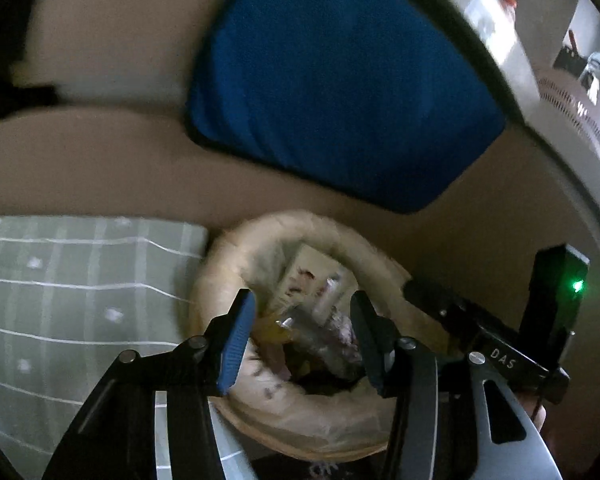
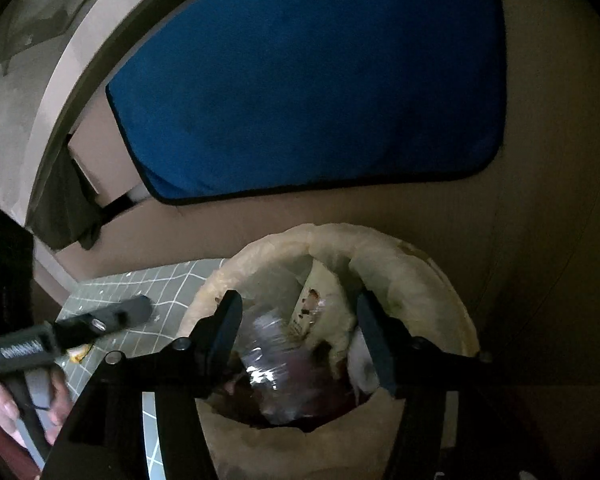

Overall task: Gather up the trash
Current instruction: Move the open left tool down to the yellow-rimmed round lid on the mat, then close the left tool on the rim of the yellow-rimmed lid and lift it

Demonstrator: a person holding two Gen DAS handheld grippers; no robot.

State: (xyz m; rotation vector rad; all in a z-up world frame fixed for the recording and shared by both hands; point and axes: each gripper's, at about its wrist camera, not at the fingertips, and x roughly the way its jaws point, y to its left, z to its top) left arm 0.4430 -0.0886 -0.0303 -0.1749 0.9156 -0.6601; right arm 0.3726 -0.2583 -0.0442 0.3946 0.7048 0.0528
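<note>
You hold both the left tool [image 1: 302, 334] and right tool [image 2: 300, 336] released over the lined bin [image 2: 440, 280], so dropped trash [image 2: 268, 364] lands inside.

trash bin [image 2: 412, 280] – pale liner, upright | wrappers [image 2: 268, 364] – crumpled inside

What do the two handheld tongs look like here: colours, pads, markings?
Left tongs: black linkage arms with silver pivot pins, one finger faced with a ribbed blue pad, the other dark. Right tongs: the same black build; seen from the left camera, the body is stamped "DAS" and carries a black box with a green light.
</note>
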